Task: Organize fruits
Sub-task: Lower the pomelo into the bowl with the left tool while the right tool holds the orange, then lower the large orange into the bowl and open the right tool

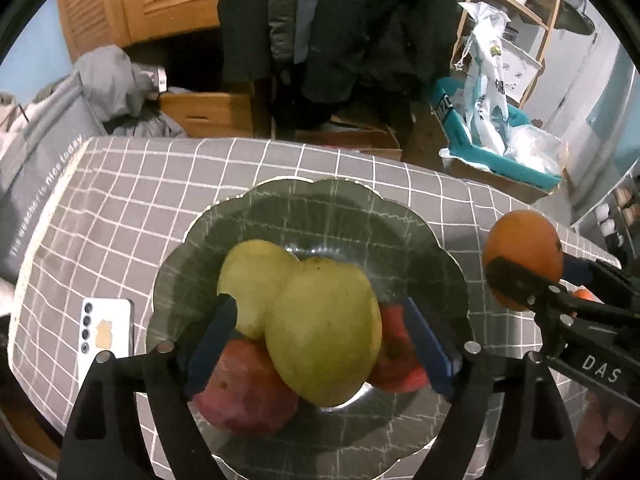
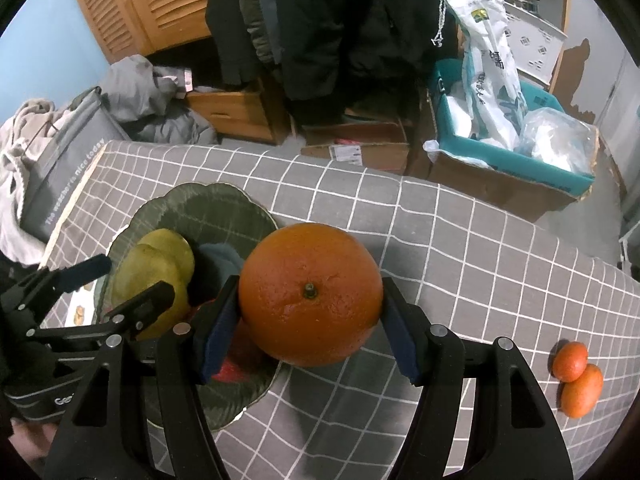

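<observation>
- Grey white-checked tablecloth [image 2: 460,240] covers the table; cluttered room behind.
- Scalloped dark glass plate [image 1: 320,208] holds two yellow-green pears [image 1: 320,328] over red apples [image 1: 240,392].
- Left gripper [image 1: 320,344], angled down, jaws apart around the pears.
- Right gripper [image 2: 310,320] clamps the large round orange [image 2: 310,294] beside the plate.

Dim, cool indoor light; soft shadows, strong fisheye warping, dark vignetted corners.

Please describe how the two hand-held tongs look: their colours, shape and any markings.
Both tongs, left and right, share one build: matte black angular frames with cut-out struts and round silver pins at the pivots. Each finger carries a flat dark blue pad. White letters "DAS" mark the right body in the left wrist view; the left body bears white lettering, partly hidden. No cables show.
</observation>
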The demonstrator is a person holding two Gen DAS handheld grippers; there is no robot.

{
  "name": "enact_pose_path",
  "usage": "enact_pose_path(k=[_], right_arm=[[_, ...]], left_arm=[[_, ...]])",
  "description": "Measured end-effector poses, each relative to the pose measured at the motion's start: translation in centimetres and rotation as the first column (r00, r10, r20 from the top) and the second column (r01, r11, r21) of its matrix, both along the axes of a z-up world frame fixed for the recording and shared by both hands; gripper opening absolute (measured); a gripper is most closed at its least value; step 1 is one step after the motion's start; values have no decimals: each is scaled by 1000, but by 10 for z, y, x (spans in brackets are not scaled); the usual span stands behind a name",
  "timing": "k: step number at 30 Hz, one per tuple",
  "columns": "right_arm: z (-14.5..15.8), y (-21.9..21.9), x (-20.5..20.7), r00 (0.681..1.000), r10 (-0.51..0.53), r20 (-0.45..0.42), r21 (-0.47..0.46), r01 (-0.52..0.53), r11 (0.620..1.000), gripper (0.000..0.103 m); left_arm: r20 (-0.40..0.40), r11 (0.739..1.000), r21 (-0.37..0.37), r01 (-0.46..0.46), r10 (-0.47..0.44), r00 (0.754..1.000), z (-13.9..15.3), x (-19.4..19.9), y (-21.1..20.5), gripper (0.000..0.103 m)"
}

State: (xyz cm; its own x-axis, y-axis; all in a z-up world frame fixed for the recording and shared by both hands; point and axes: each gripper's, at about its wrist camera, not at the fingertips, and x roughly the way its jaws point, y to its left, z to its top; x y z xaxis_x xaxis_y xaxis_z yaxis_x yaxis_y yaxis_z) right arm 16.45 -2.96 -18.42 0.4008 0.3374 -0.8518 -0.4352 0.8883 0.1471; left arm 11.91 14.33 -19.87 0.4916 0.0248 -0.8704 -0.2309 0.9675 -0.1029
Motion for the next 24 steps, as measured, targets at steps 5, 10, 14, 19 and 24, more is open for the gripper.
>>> enact_pose_path(k=[5, 10, 14, 19, 24], right_arm=[[-2, 3, 0, 1000, 10, -3, 0, -10, 1000, 68], [-3, 16, -1, 999, 48, -6, 0, -48, 999, 68], [-9, 28, 1, 997, 71, -25, 6, -71, 997, 68], [-18, 42, 4, 993, 104, -49, 4, -104, 995, 69], [-24, 53, 5, 989, 132, -62, -16, -133, 991, 70]], left_arm=[[-13, 999, -19, -40, 40, 999, -2, -7, 12, 87], [-3, 996, -55, -73, 73, 997, 2, -20, 21, 87], [9, 994, -50, -94, 94, 996, 8, -29, 27, 87], [10, 985, -85, -151, 152, 988, 10, -41, 44, 87], [6, 976, -104, -193, 195, 981, 10, -50, 55, 87]])
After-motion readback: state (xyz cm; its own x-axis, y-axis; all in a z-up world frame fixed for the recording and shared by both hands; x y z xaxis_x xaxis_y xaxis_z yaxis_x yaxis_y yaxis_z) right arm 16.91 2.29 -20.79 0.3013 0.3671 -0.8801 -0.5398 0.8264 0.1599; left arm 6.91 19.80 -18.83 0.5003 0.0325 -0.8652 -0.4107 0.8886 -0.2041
